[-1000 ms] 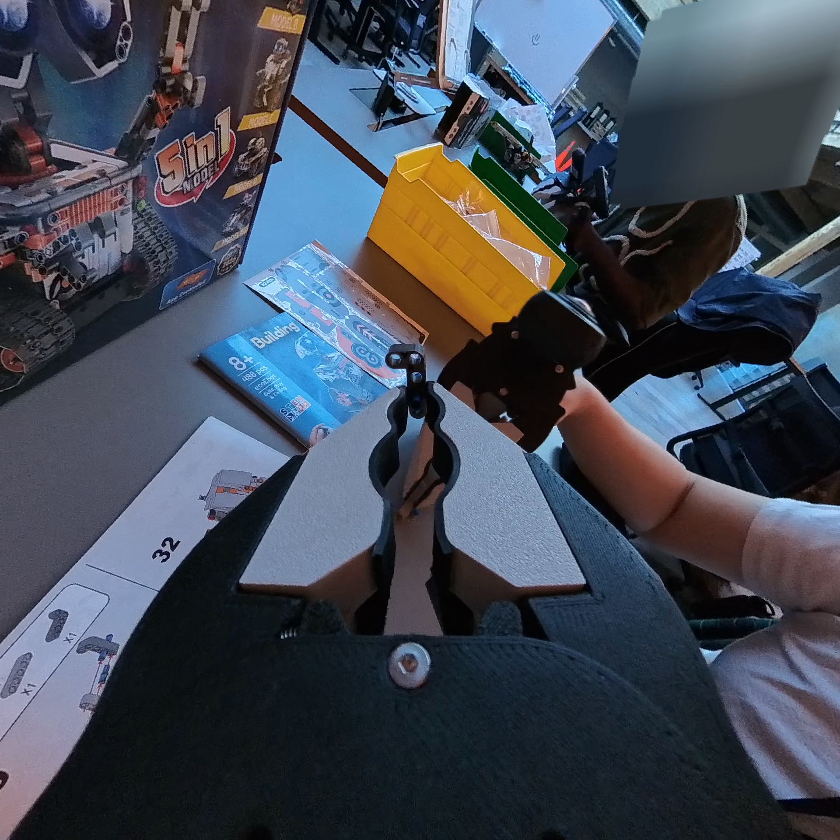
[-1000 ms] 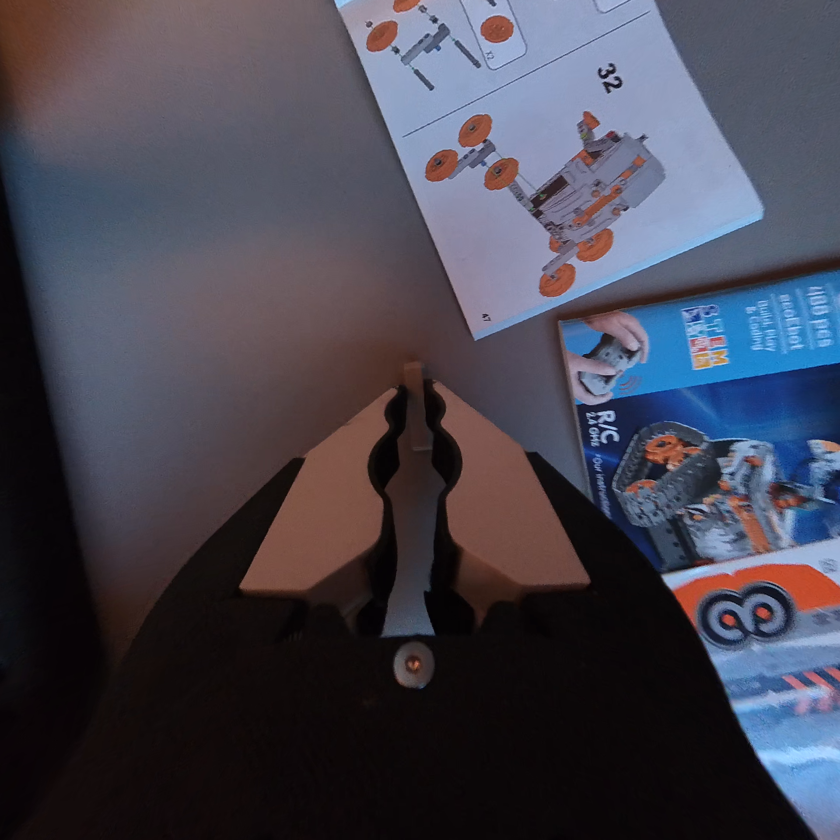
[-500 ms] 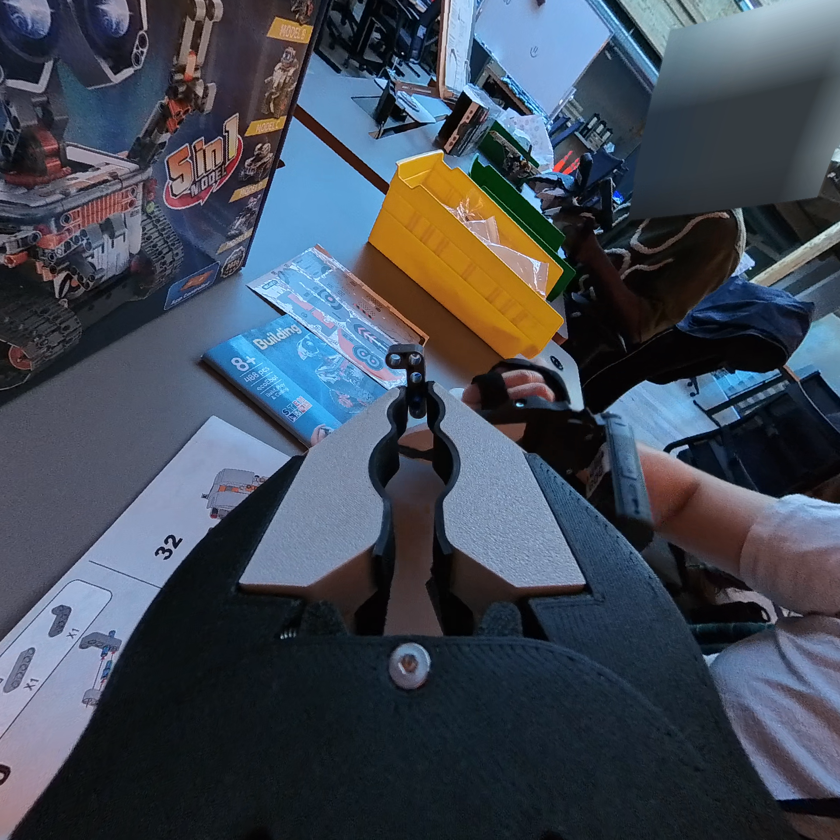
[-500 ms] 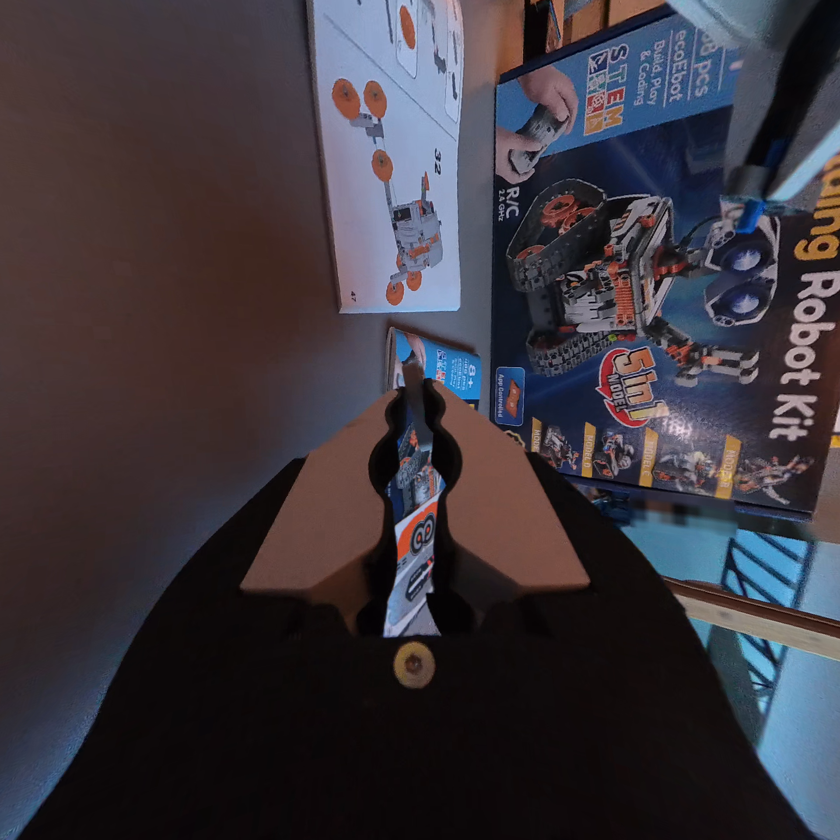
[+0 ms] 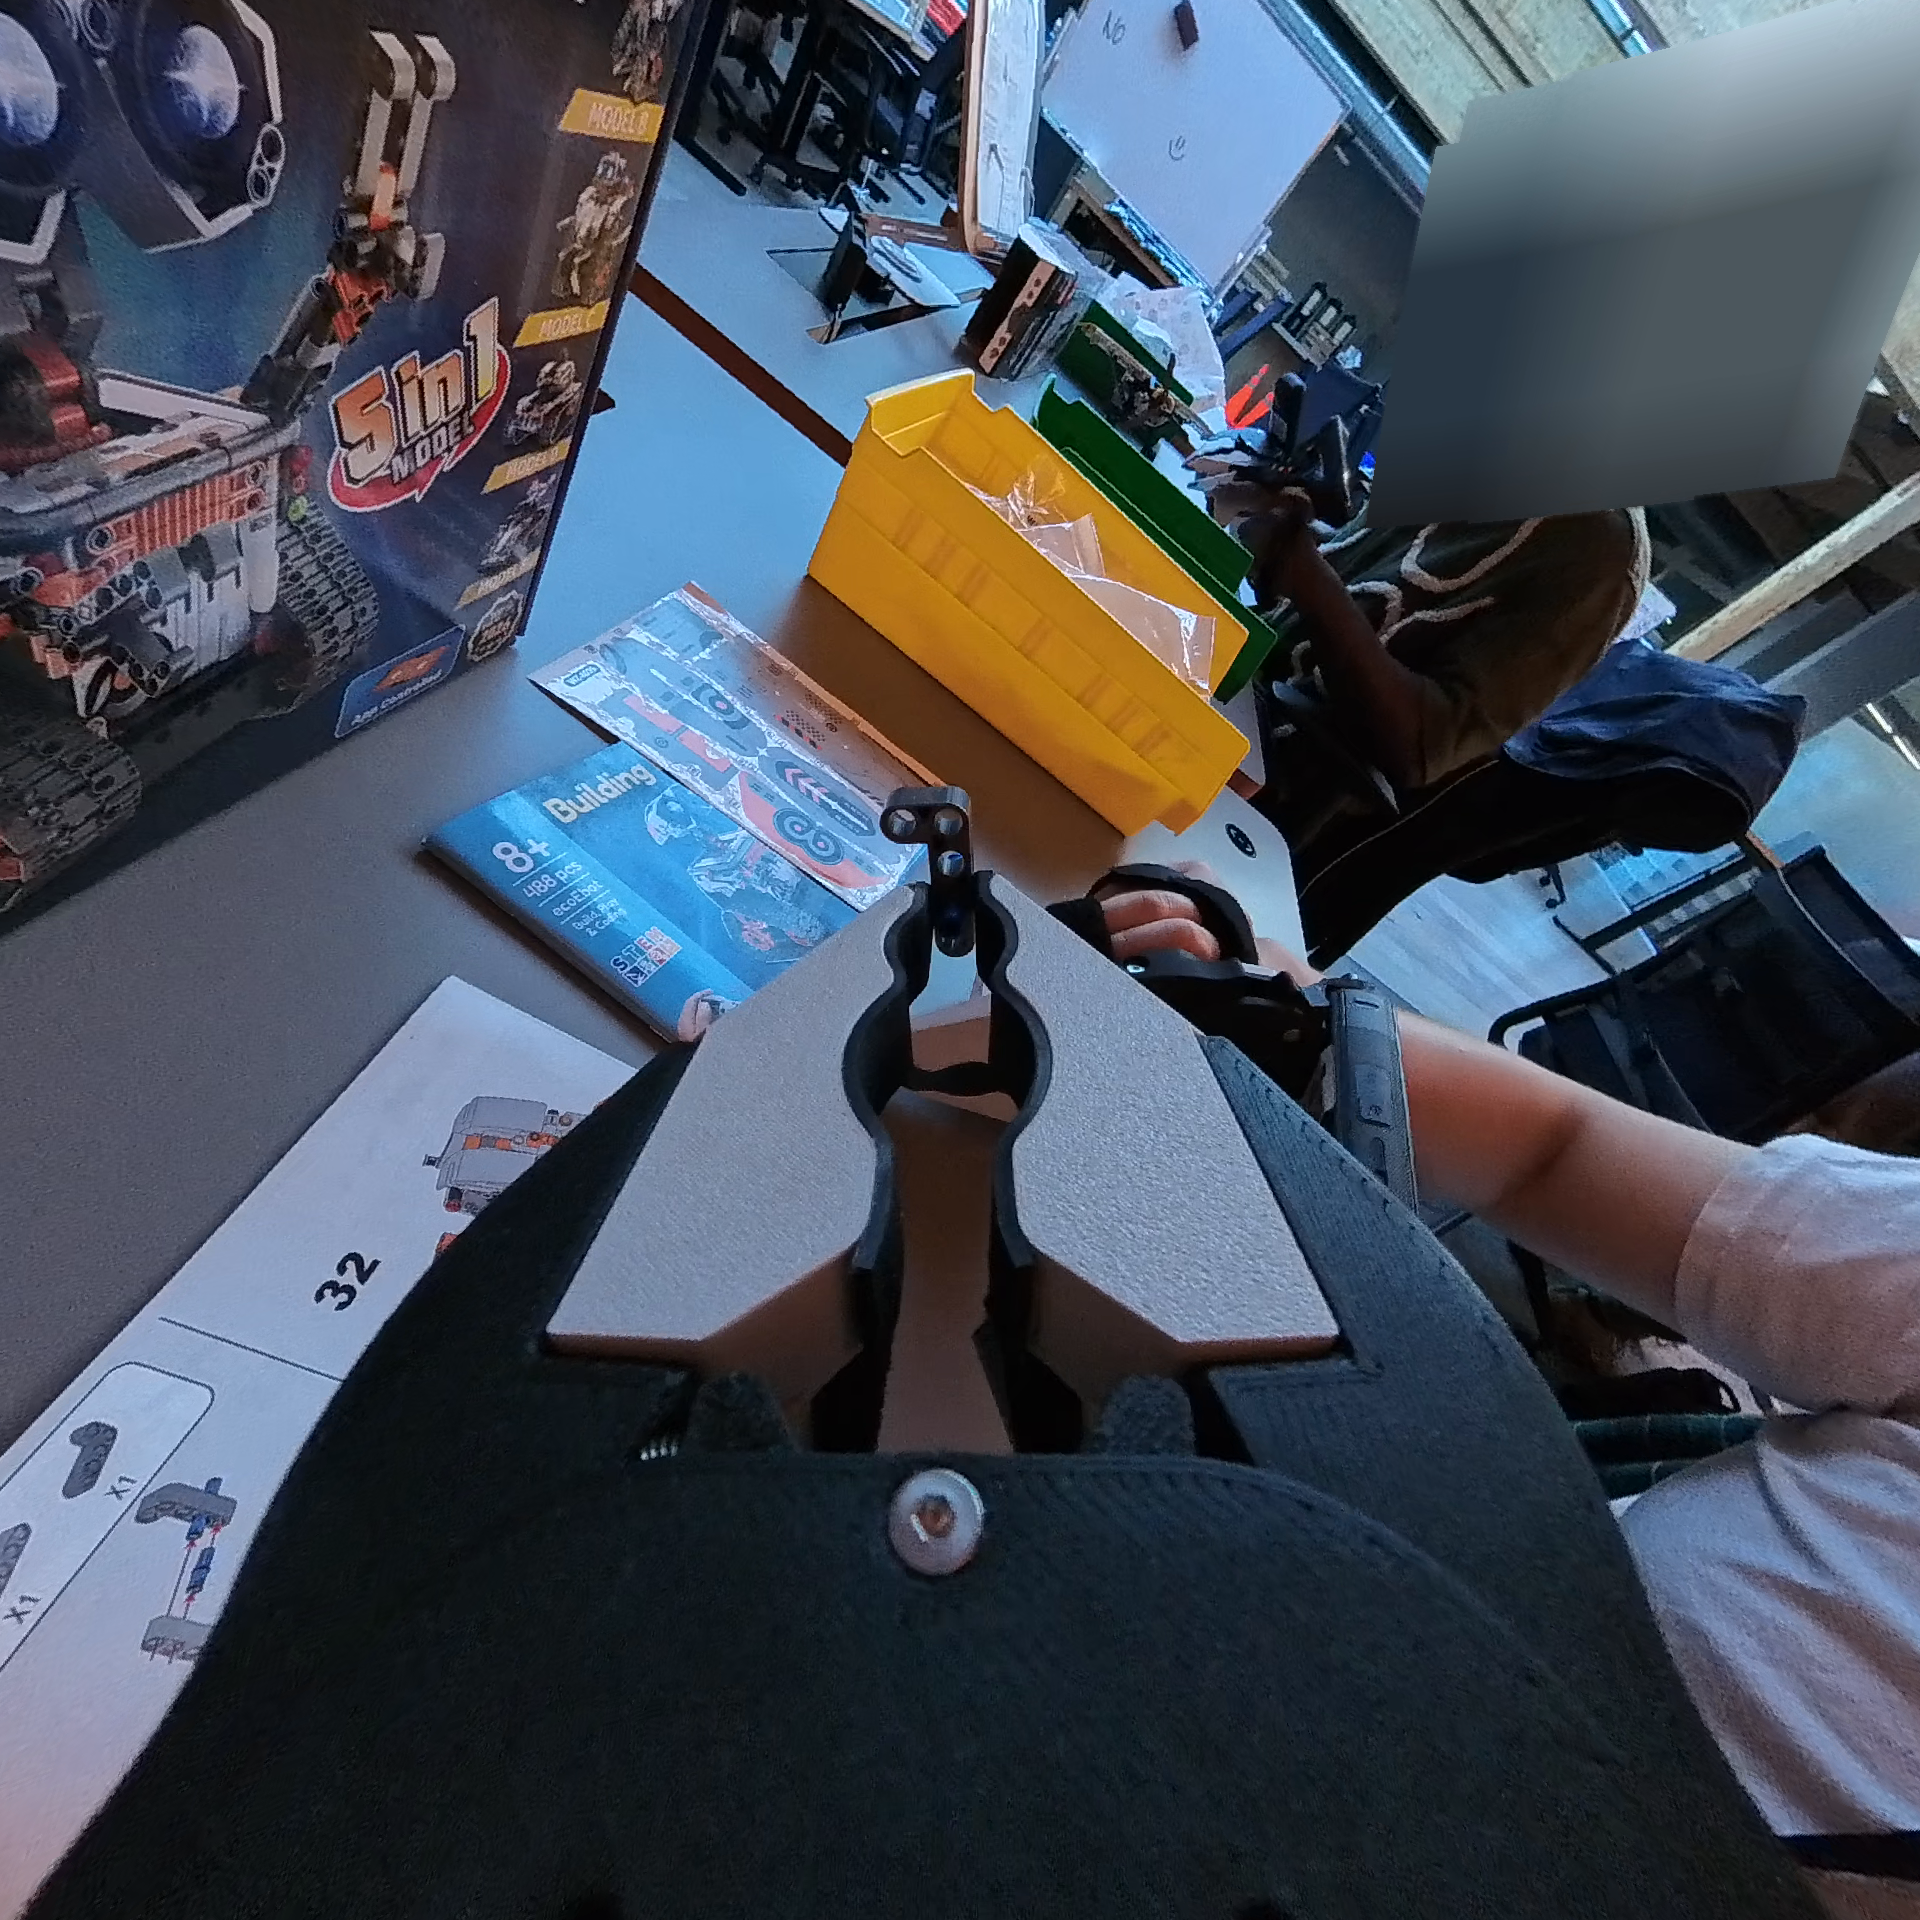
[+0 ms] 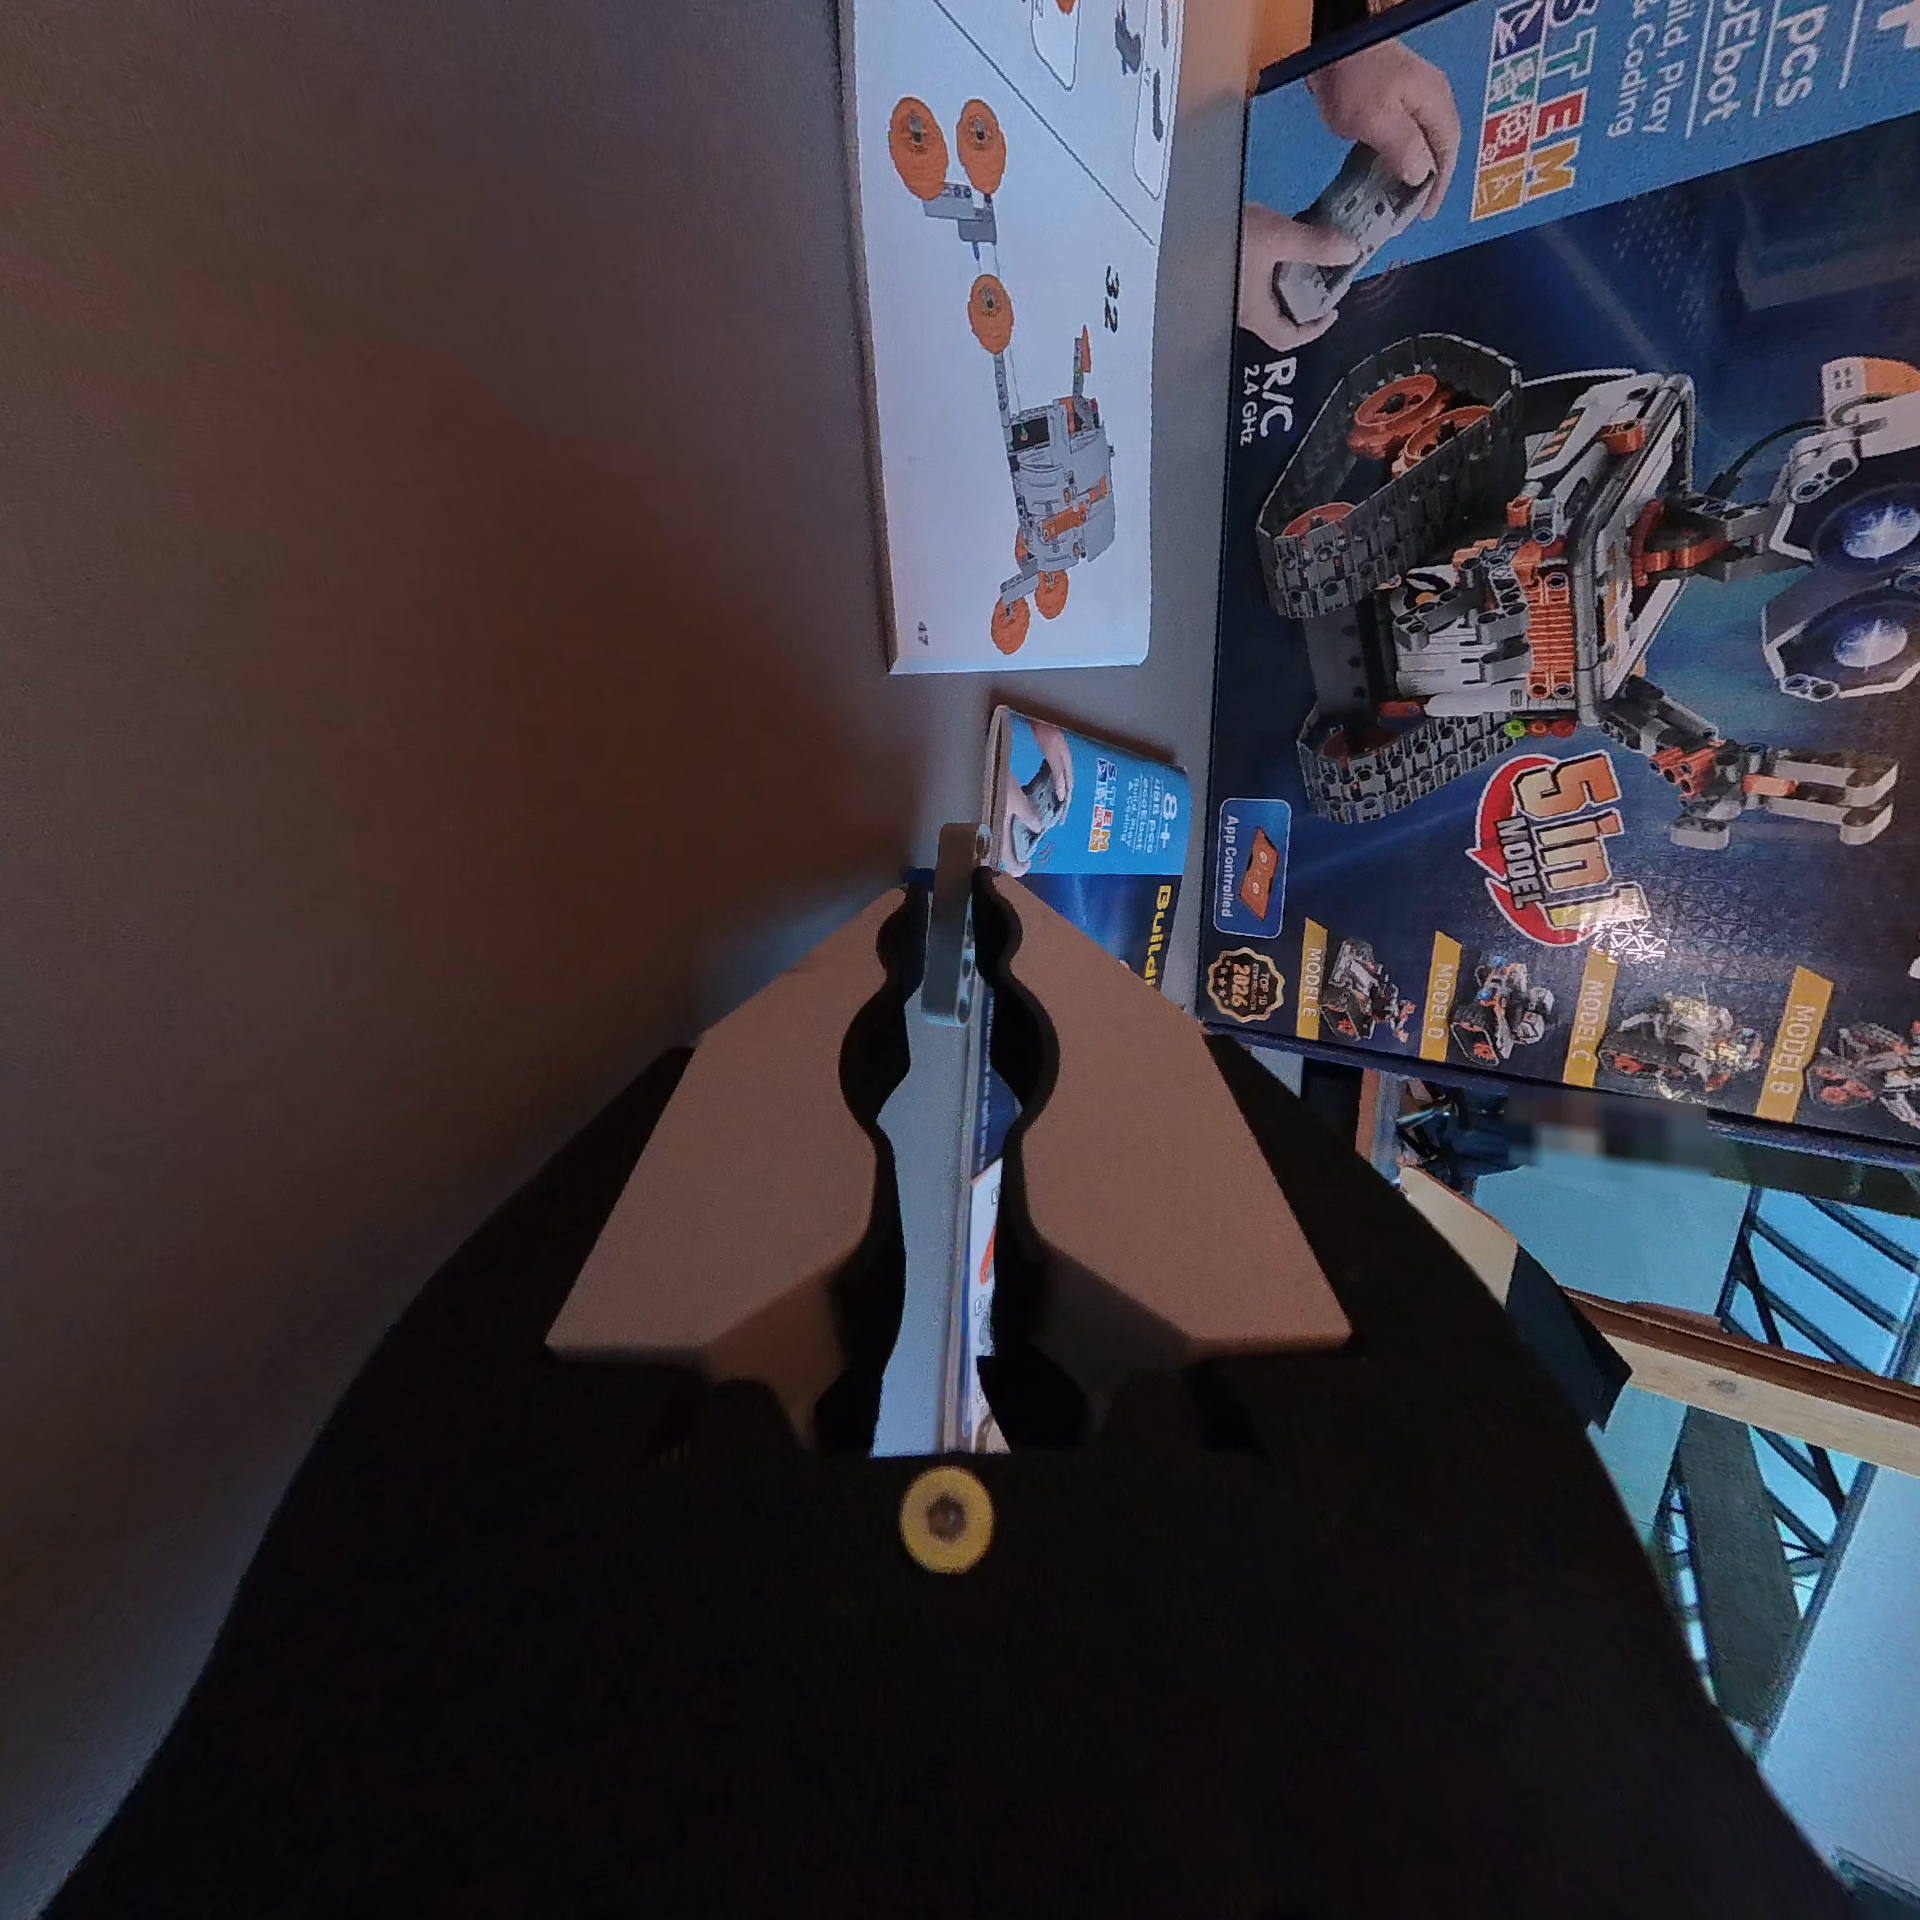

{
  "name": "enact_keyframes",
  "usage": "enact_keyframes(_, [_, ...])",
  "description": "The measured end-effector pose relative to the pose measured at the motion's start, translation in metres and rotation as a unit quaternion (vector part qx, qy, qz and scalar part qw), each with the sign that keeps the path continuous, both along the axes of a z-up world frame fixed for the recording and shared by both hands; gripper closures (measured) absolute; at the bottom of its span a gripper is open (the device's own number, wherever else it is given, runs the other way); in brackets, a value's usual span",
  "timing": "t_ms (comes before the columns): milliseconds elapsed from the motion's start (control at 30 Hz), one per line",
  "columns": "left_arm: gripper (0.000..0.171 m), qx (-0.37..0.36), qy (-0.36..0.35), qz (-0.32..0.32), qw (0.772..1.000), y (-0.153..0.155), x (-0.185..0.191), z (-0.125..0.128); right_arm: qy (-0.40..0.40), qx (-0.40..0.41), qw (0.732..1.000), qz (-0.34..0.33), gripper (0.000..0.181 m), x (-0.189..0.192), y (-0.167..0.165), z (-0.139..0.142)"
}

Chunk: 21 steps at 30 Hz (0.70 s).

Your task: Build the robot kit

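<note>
1. The left gripper (image 5: 951, 904) is clamping its jaws on a small black connector piece (image 5: 928, 826), which is sticking out past the tips at 12 o'clock. This is unchanged from a second ago.
2. The right gripper (image 6: 951, 894) is pinching a grey beam (image 6: 951, 956) edge-on between closed jaws. Its view has been swinging from the table (image 6: 416, 520) up toward the kit box (image 6: 1558, 623) at 2 o'clock.
3. In the left wrist view, the person's hand (image 5: 1153, 925) has been dropping from raised to low at 1 o'clock, just beside the left gripper.
4. The blue booklet (image 5: 644, 883) and sticker sheet (image 5: 727, 717) are lying at 11 o'clock.
5. The yellow bin (image 5: 987, 665), farther at 12 o'clock, is holding a clear plastic bag (image 5: 1101, 582).
6. The green bin (image 5: 1132, 478) is touching it behind; I cannot tell its contents.
</note>
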State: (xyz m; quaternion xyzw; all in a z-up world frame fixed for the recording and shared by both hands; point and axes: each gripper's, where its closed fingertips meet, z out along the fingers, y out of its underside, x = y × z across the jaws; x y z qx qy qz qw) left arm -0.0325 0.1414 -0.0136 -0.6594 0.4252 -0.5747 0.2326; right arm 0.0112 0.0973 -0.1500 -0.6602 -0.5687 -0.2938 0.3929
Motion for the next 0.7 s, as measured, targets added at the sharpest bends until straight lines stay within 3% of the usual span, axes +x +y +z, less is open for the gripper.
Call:
enact_keyframes(200, [0.167, -0.004, 0.001, 0.000, 1.000, 0.000, 0.000, 0.000, 0.001, -0.008, 1.000, -0.003, 0.174, 0.003, -0.007, -0.005])
enact_keyframes(367, [0.167, -0.003, 0.005, -0.002, 1.000, -0.002, 0.000, -0.002, 0.077, -0.014, 0.997, -0.013, 0.174, 0.005, -0.006, 0.004])
enact_keyframes(433, [0.167, -0.005, 0.006, -0.002, 1.000, -0.001, 0.001, -0.002, 0.143, -0.038, 0.989, -0.020, 0.170, 0.007, -0.005, 0.006])
enact_keyframes(500, [0.167, -0.007, 0.008, -0.003, 1.000, -0.001, 0.001, -0.003, 0.220, -0.096, 0.970, -0.043, 0.159, 0.009, -0.005, -0.001])
enact_keyframes(700, [0.167, -0.006, 0.015, -0.005, 1.000, -0.002, 0.002, -0.007, 0.397, -0.214, 0.888, -0.093, 0.156, 0.014, -0.005, -0.009])
